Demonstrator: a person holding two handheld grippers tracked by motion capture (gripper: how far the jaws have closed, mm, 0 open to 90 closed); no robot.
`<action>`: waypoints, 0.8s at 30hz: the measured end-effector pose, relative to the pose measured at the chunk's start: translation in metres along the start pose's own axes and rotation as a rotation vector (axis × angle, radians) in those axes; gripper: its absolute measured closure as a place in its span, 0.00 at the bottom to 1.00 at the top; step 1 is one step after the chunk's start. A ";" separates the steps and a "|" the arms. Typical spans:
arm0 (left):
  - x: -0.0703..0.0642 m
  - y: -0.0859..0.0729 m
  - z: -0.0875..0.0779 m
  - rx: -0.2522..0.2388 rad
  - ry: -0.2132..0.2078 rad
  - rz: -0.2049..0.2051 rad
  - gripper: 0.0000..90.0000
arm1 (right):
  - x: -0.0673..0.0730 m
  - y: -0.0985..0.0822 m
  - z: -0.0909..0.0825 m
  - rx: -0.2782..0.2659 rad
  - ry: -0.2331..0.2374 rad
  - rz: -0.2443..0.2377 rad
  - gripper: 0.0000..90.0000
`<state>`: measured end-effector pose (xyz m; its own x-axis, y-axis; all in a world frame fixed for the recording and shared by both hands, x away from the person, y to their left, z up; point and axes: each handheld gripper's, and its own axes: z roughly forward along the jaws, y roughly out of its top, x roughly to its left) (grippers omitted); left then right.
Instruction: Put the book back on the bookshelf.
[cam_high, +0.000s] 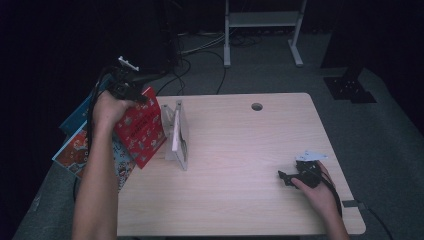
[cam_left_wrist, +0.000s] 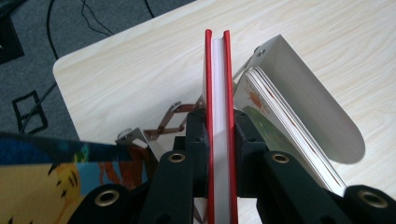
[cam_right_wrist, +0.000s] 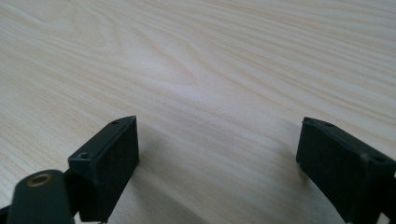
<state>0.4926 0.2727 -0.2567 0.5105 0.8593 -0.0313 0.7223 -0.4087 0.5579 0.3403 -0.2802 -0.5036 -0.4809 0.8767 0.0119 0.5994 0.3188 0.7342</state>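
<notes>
The red book (cam_high: 142, 127) hangs tilted at the table's (cam_high: 240, 165) left edge in the high view, gripped at its top by the left gripper (cam_high: 131, 95), just beside the white bookend rack (cam_high: 178, 137) with a book already standing in it. More books (cam_high: 80, 145) lie in a loose pile off the table's left side. The right gripper (cam_high: 286, 177) rests on the wood, well apart from all this.

In the left gripper view, both jaws are clamped on the red book (cam_left_wrist: 218, 116), its page edge facing the camera; the rack's rounded white plate (cam_left_wrist: 303, 102) and the shelved book (cam_left_wrist: 280, 130) lie just to the right. To do this well, I judge the book should be brought upright before lowering (a tilted cover could catch the rack).

In the right gripper view, the jaws stand apart over bare wood (cam_right_wrist: 210, 70).
</notes>
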 end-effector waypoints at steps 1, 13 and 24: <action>0.001 0.000 0.000 -0.003 0.002 -0.001 0.87 | 0.000 0.000 0.000 0.000 0.000 -0.001 0.14; 0.005 -0.005 0.000 -0.035 -0.009 -0.010 0.87 | 0.000 0.000 0.000 0.000 -0.001 -0.001 0.14; 0.007 -0.001 -0.026 -0.049 0.024 0.004 0.82 | 0.000 0.000 0.000 -0.001 -0.001 0.000 0.14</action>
<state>0.4831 0.2867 -0.2358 0.5012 0.8653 -0.0093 0.6962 -0.3969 0.5982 0.3402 -0.2800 -0.5037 -0.4802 0.8771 0.0113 0.5988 0.3184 0.7349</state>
